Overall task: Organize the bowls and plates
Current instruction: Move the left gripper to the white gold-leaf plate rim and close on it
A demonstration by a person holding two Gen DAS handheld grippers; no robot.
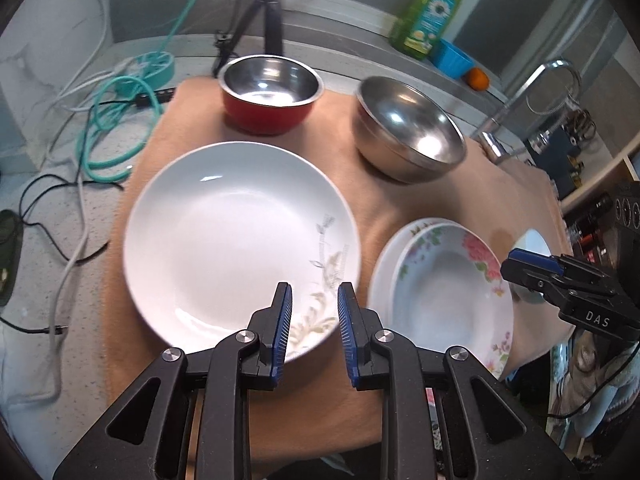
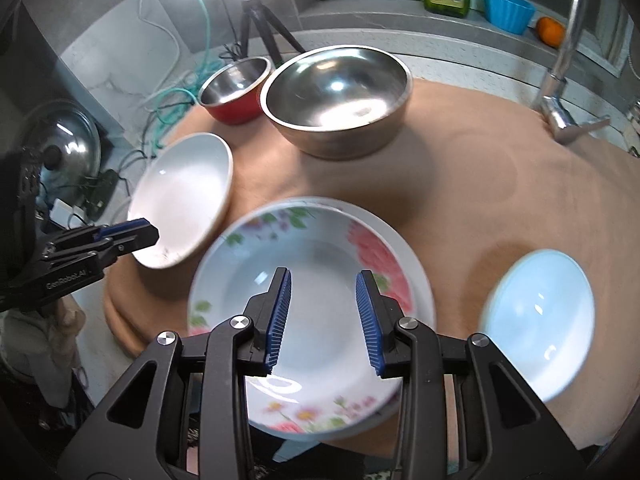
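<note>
On a tan mat (image 1: 360,152) lie a large white plate (image 1: 240,248) with a faint leaf print, a floral plate (image 1: 452,292) stacked on a plain white one, a red steel bowl (image 1: 270,94), a bare steel bowl (image 1: 408,128) and a small pale blue plate (image 2: 538,316). My left gripper (image 1: 314,304) is open and empty above the white plate's near rim; it also shows in the right wrist view (image 2: 144,228). My right gripper (image 2: 324,284) is open and empty above the floral plate (image 2: 312,300); it also shows in the left wrist view (image 1: 520,260).
A tap (image 2: 560,80) stands at the right by the mat. A green soap bottle (image 1: 430,16), blue cup (image 1: 454,58) and orange (image 1: 478,79) sit on the back ledge. Cables (image 1: 112,128) and a tripod (image 1: 260,20) crowd the left counter. A pot lid (image 2: 68,148) is far left.
</note>
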